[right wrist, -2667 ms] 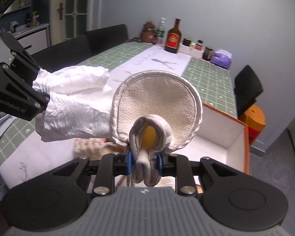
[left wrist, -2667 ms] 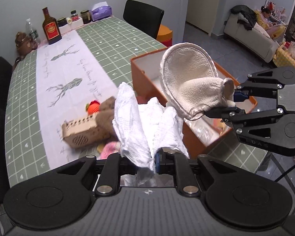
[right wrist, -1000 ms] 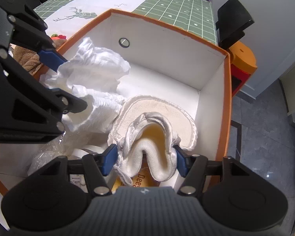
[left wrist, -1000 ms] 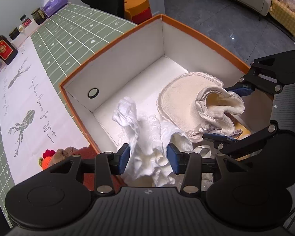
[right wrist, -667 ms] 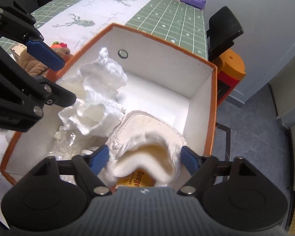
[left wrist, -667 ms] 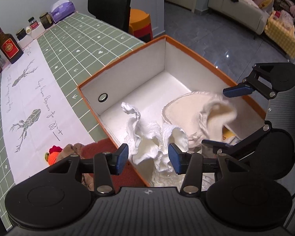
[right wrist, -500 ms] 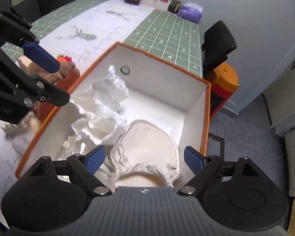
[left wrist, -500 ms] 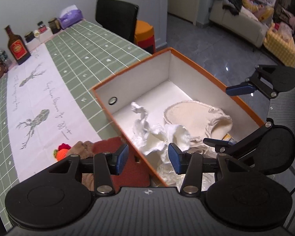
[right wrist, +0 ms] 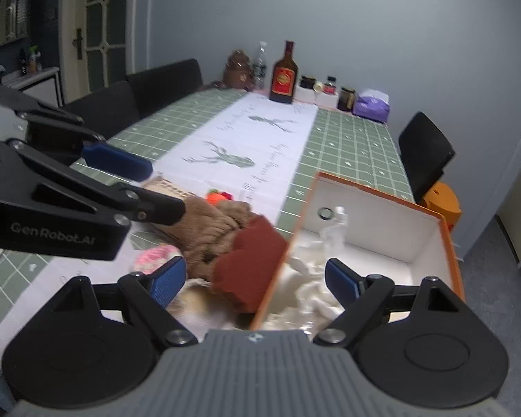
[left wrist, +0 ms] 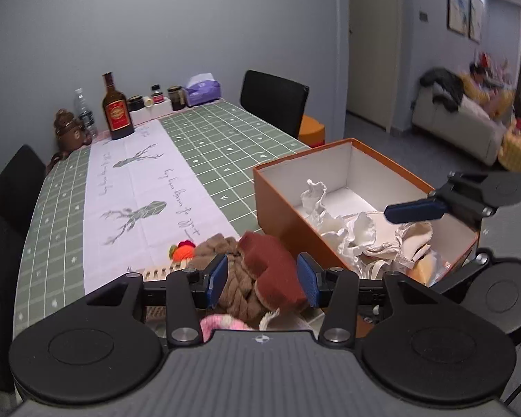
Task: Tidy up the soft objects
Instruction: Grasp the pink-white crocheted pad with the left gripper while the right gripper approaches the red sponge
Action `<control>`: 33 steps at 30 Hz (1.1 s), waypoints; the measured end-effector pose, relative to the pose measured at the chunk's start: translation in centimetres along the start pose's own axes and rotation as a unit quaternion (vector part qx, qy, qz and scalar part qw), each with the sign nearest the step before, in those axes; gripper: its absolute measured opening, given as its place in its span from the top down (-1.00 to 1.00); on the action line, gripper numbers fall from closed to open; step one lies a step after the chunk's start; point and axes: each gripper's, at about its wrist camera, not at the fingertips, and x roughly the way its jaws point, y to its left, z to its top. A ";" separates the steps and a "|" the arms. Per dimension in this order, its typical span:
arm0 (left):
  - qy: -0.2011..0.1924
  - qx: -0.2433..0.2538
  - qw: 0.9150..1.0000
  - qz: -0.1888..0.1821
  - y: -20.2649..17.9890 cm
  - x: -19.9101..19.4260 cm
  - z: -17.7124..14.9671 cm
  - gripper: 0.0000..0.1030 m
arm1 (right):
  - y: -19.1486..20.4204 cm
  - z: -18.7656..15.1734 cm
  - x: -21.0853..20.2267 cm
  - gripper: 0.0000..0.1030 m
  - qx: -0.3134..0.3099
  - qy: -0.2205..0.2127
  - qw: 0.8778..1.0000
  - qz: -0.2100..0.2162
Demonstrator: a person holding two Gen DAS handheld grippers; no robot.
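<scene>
The orange box (left wrist: 288, 215) stands on the table's right end. A crumpled white cloth (left wrist: 333, 222) and a cream mitt (left wrist: 416, 236) lie loose inside it. My left gripper (left wrist: 262, 279) is open and empty, hovering over a pile beside the box: a brown knit piece (left wrist: 212, 243), a red soft piece (left wrist: 271, 260) and a pink knit item (left wrist: 218, 321). My right gripper (right wrist: 255, 279) is wide open and empty above the box's near wall (right wrist: 274, 288). The red piece (right wrist: 250, 260) and the white cloth (right wrist: 333, 232) lie below it. The left gripper (right wrist: 146, 187) reaches in from the left.
A small orange toy (left wrist: 184, 248) and a slotted wooden box (left wrist: 159, 271) lie by the pile. A bottle (left wrist: 114, 111), jars and a purple tissue box (left wrist: 203, 92) line the far end. Black chairs (left wrist: 274, 104) flank the table. A person sits on a sofa (left wrist: 462, 121).
Both grippers let go of the white cloth and the cream mitt inside the box, then drew back and up. The right jaws widened. The left view swung toward the pile.
</scene>
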 end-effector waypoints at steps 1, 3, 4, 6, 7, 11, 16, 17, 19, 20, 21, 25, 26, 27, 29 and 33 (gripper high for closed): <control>-0.006 -0.011 1.000 0.007 0.3 -0.3 -0.9 -0.07 | 0.9 -0.3 -0.1 -0.66 -0.002 -0.009 1.000 0.000; -0.013 -0.026 0.999 0.021 0.8 -0.8 -2.5 -0.07 | 2.7 -1.2 -0.1 -0.66 -0.011 -0.022 1.000 -0.003; -0.015 -0.033 0.999 0.026 1.2 -1.1 -3.4 -0.07 | 3.4 -1.7 -0.1 -0.66 -0.013 -0.028 0.999 -0.005; -0.017 -0.053 0.998 0.031 1.8 -1.5 -5.1 -0.07 | 4.9 -2.7 0.0 -0.66 -0.015 -0.039 0.999 -0.009; -0.015 -0.067 0.997 0.030 2.3 -1.8 -6.0 -0.07 | 5.5 -3.1 0.0 -0.66 -0.015 -0.045 0.999 -0.009; -0.014 -0.126 0.992 0.028 3.8 -2.0 -9.3 -0.06 | 8.3 -5.1 0.4 -0.66 -0.010 -0.054 0.998 -0.011; -0.024 -0.186 0.982 0.035 5.5 -2.0 -13.1 -0.05 | 11.0 -7.5 1.5 -0.51 -0.019 -0.065 0.997 -0.046; -0.022 -0.197 0.979 0.038 5.7 -1.9 -13.8 -0.05 | 11.3 -7.9 1.7 -0.44 -0.020 -0.066 0.996 -0.054; -0.017 -0.209 0.977 0.042 5.9 -1.7 -15.0 -0.04 | 11.8 -8.8 2.2 -0.12 -0.027 -0.064 0.995 -0.070; -0.011 -0.212 0.976 0.042 6.0 -1.5 -15.3 -0.03 | 12.0 -9.2 2.5 -0.05 -0.032 -0.062 0.994 -0.079; -0.004 -0.212 0.976 0.042 5.9 -1.4 -15.7 0.00 | 12.2 -9.5 2.8 0.07 -0.038 -0.058 0.994 -0.088; -0.010 -0.224 0.974 0.025 6.0 -1.1 -16.8 0.00 | 12.1 -9.7 3.9 0.29 -0.037 -0.046 0.994 -0.090; -0.012 -0.231 0.973 0.018 6.2 -1.0 -16.9 0.00 | 12.2 -9.7 4.1 0.29 -0.036 -0.046 0.994 -0.091; -0.012 -0.238 0.971 0.015 6.4 -0.9 -16.9 -0.02 | 12.3 -9.7 4.3 0.30 -0.038 -0.047 0.994 -0.095; -0.015 -0.254 0.967 0.007 6.7 -0.6 -16.8 -0.07 | 12.4 -9.5 4.5 0.30 -0.048 -0.053 0.992 -0.108; -0.015 -0.291 0.957 -0.010 7.6 0.4 -16.5 -0.16 | 12.1 -8.7 5.2 0.30 -0.057 -0.057 0.989 -0.123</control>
